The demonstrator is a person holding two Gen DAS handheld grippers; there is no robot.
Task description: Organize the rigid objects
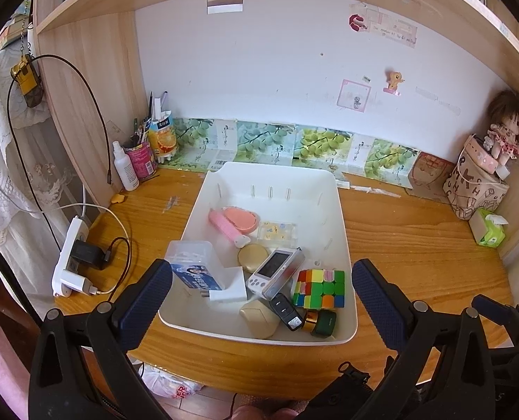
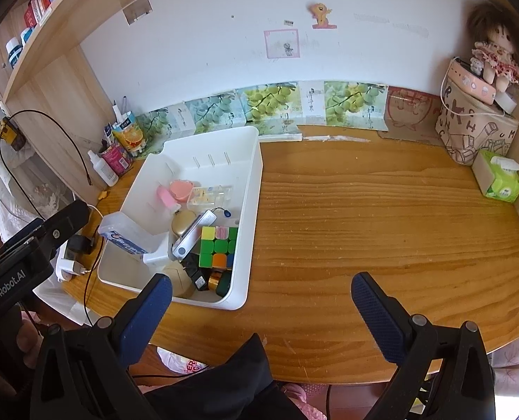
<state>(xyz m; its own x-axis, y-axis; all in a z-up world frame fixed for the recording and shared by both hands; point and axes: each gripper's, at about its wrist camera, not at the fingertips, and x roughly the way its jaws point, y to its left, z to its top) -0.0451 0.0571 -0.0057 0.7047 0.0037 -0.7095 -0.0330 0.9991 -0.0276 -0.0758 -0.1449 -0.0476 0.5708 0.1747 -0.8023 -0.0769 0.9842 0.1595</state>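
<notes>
The left gripper (image 1: 262, 292) has its fingers spread wide and empty over the near end of a white bin (image 1: 345, 241) on the wooden desk (image 1: 416, 245); the right gripper (image 2: 261, 302), equally wide apart and empty, hovers over bare desk with the bin at its ten o'clock. In the bin's near half lie a colourful puzzle cube (image 1: 319, 288), a white handheld device (image 1: 275, 273), a black car key (image 1: 286, 311), a beige box (image 1: 258, 318), a green-and-gold jar (image 1: 320, 322) and a white block (image 1: 228, 288), with a clear lidded box (image 1: 194, 266) leaning on the rim at nine o'clock. Toward twelve o'clock sit a gold compact (image 1: 253, 258), a pink comb (image 1: 235, 224) and a small clear case (image 1: 276, 233).

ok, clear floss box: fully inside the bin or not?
Not fully. The clear box sits tilted on the white bin's left rim, one end overhanging outside, the other resting on the white charger inside.
</notes>
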